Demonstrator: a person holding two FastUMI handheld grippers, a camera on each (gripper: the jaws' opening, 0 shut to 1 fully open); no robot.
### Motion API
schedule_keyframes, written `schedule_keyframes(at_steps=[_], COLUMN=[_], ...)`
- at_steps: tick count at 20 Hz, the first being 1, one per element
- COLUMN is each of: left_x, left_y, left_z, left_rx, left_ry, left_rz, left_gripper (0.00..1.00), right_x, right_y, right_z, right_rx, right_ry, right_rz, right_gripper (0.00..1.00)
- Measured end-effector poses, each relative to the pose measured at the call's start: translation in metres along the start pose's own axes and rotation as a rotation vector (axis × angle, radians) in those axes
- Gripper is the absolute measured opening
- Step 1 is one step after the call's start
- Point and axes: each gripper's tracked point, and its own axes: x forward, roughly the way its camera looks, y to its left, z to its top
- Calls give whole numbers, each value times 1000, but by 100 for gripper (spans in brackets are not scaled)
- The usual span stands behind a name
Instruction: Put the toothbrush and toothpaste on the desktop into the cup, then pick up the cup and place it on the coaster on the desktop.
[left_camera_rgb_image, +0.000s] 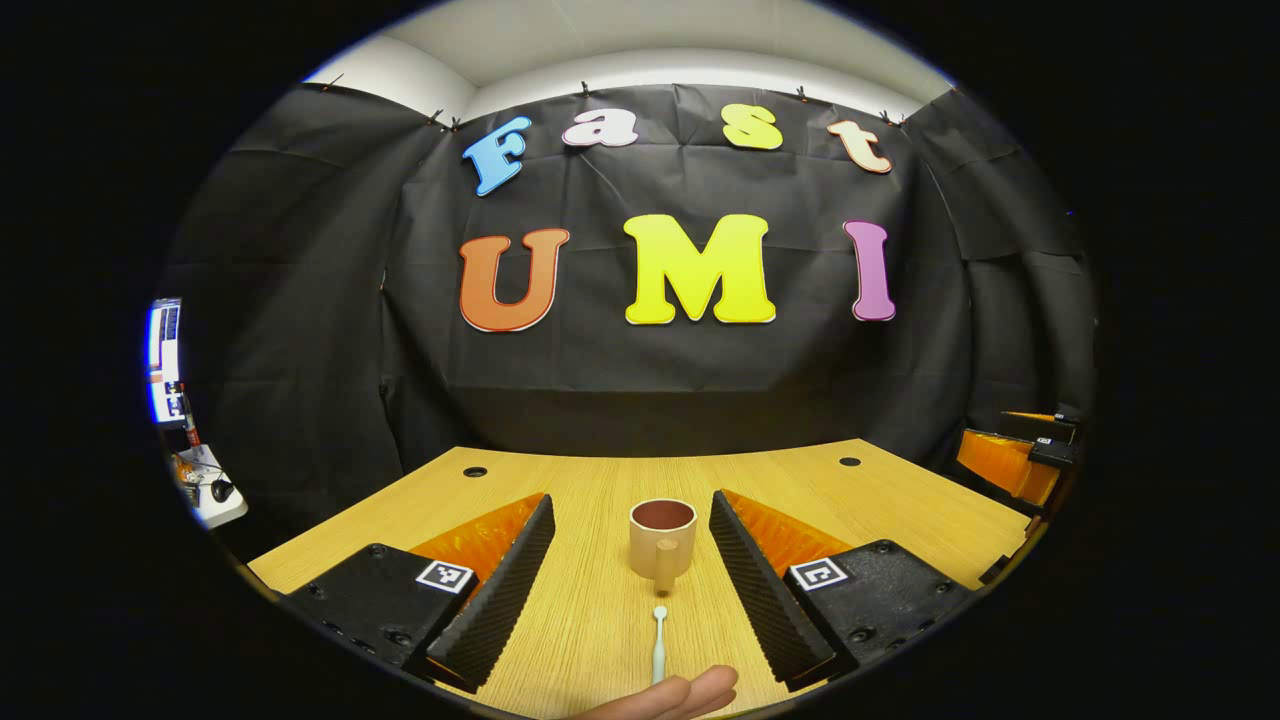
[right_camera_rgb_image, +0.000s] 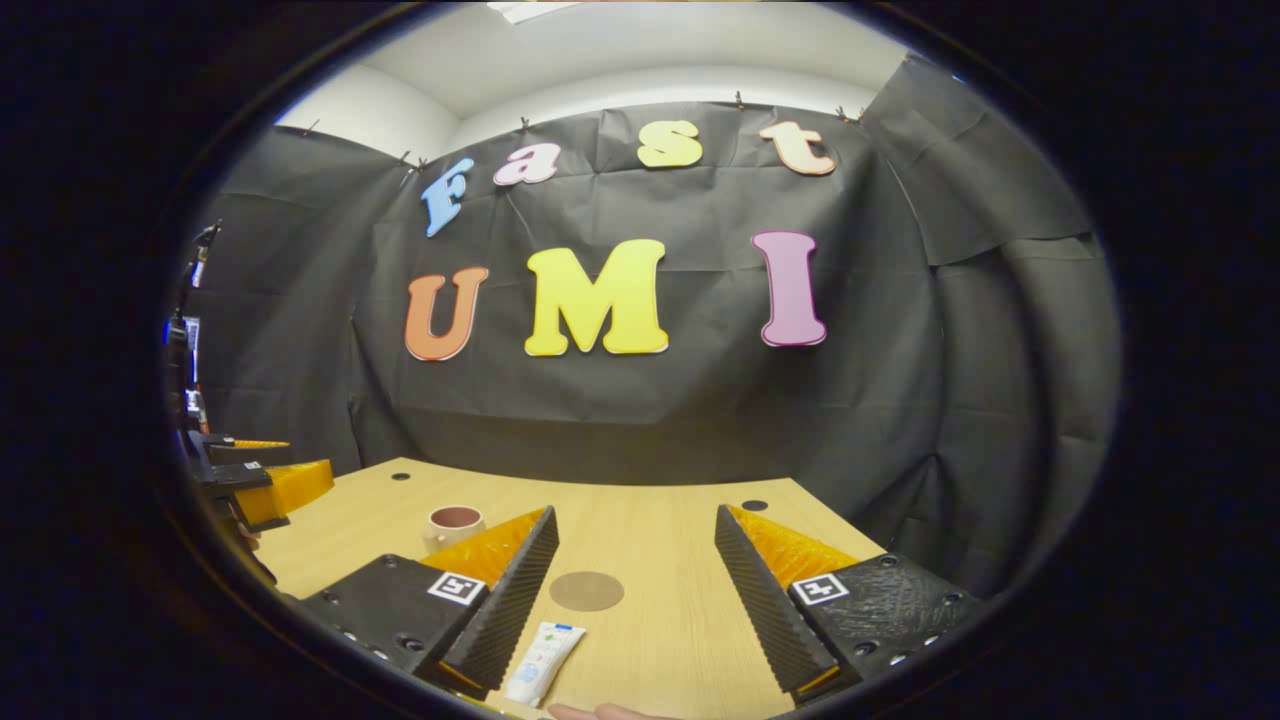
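- Left claw (left_camera_rgb_image: 632, 590): fingers spread wide, gripping nothing, above the bench (left_camera_rgb_image: 900, 500).
- Cup (left_camera_rgb_image: 662, 540): upright between the left fingers; toothbrush (left_camera_rgb_image: 658, 645) lies just before it.
- Right claw (right_camera_rgb_image: 635, 590): spread, empty.
- Toothpaste (right_camera_rgb_image: 543, 662) lies beside its left finger; coaster (right_camera_rgb_image: 586, 590) lies just beyond.

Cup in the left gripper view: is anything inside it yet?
Nothing stands out of the cup; its reddish inner wall shows, but the rim hides the bottom. The toothbrush lies on the desktop in front of it, and the toothpaste is also outside.
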Motion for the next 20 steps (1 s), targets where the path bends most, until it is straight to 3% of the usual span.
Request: schedule_keyframes(at_steps=[7, 20], left_x=[4, 12], left_y=[-3, -19], left_z=[-14, -140], left_rx=[-26, -52], left_ry=[34, 400], left_rz=[-6, -64], left_gripper=[99, 99], right_x=[3, 10], right_y=[2, 17], right_z=[-6, -52], right_rx=[-9, -39], right_ry=[12, 108], right_rz=[5, 36], right_gripper=[95, 95])
